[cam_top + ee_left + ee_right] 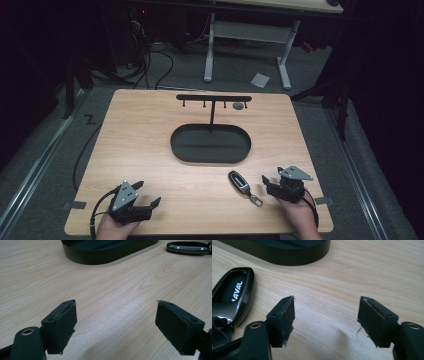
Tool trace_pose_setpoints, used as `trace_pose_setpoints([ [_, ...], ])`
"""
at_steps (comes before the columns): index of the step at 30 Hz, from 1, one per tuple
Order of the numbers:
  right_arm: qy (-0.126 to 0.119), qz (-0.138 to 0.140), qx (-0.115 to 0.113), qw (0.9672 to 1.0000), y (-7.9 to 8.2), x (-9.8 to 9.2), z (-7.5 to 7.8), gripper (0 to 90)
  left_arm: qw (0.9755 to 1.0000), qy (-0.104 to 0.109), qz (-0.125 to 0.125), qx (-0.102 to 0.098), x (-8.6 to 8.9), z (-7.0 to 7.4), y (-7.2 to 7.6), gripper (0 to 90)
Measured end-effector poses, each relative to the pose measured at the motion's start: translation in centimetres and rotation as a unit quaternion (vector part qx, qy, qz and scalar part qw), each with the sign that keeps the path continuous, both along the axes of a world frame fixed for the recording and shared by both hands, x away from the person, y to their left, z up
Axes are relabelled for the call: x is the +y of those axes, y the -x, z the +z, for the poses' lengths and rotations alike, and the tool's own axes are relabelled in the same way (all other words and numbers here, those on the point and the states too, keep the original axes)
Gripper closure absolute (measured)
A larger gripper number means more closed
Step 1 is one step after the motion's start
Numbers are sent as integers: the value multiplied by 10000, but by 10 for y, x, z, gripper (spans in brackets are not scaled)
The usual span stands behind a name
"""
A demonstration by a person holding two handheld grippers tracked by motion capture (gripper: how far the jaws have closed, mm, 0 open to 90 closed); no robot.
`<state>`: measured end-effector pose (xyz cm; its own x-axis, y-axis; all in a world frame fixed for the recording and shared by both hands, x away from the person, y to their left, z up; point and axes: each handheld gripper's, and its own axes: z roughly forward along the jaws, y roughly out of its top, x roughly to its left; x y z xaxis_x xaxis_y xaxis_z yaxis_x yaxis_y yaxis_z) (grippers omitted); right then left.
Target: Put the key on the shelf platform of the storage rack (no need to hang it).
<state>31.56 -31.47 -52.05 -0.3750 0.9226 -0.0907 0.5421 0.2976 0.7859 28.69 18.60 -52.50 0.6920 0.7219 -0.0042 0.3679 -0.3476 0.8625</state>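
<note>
A black car key fob (239, 181) with a strap and metal clasp (255, 199) lies on the wooden table near the front right. My right gripper (270, 181) rests just right of it, jaws open with nothing between them; in the right gripper view (325, 315) the key fob (233, 293) lies to the left of the jaws. My left gripper (147, 194) sits at the front left, open and empty (116, 320). A black key stand with an oval tray base (210, 144) and a hook bar (214, 98) occupies the table's middle.
The tray's wall shows ahead in the left gripper view (100, 258) and the right gripper view (287, 258). The key fob (188, 247) lies far right in the left gripper view. A small grey round thing (238, 106) lies by the hook bar. Beyond the table stand desk legs (209, 50) and cables.
</note>
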Motion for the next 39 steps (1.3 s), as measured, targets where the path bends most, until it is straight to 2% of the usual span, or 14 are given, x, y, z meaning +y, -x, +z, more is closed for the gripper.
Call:
trace_pose_setpoints([
  [3, -10, -10, 234, 9997, -2, 3, -2, 247, 10000, 33, -34, 1, -1, 0, 0, 181],
  [8, 259, 43, 435, 9987, -4, 8, 1, 236, 9999, 47, -91, 13, -1, 0, -1, 179],
  [11, 297, 53, 497, 9983, -4, 11, 2, 217, 9999, 72, -95, 19, -1, 1, -1, 178],
  [12, 458, 110, 592, 9971, -4, 15, 2, 203, 9999, 100, -104, 15, 0, 1, 0, 178],
  [13, 458, 110, 592, 9971, -4, 15, 2, 203, 9999, 100, -104, 15, 0, 1, 0, 178],
  [14, 526, 124, 744, 9958, -5, 17, 1, 197, 9999, 112, -119, 14, 0, 1, 0, 178],
  [20, 557, 57, 1186, 9914, -9, 17, 4, 189, 9998, 121, -147, 19, -1, 1, 0, 176],
  [24, 620, 110, 1336, 9890, -11, 16, 7, 189, 9998, 128, -154, 26, -1, 1, 0, 176],
  [25, 683, 145, 1478, 9865, -13, 15, 9, 188, 9998, 139, -151, 33, -1, 1, 0, 176],
  [27, 717, 159, 1544, 9853, -14, 14, 10, 188, 9998, 139, -147, 34, -1, 1, 0, 175],
  [29, 836, 210, 1745, 9809, -17, 14, 14, 188, 9998, 139, -141, 50, -2, 0, 0, 162],
  [34, 1047, 280, 2002, 9737, -23, 16, 19, 186, 9998, 133, -151, 33, -3, 1, 0, 161],
  [38, 1055, 336, 2274, 9675, -27, 18, 22, 185, 9998, 163, -136, 30, -2, 1, 0, 161],
  [39, 1055, 336, 2274, 9675, -27, 18, 22, 185, 9998, 163, -136, 30, -2, 1, 0, 161],
])
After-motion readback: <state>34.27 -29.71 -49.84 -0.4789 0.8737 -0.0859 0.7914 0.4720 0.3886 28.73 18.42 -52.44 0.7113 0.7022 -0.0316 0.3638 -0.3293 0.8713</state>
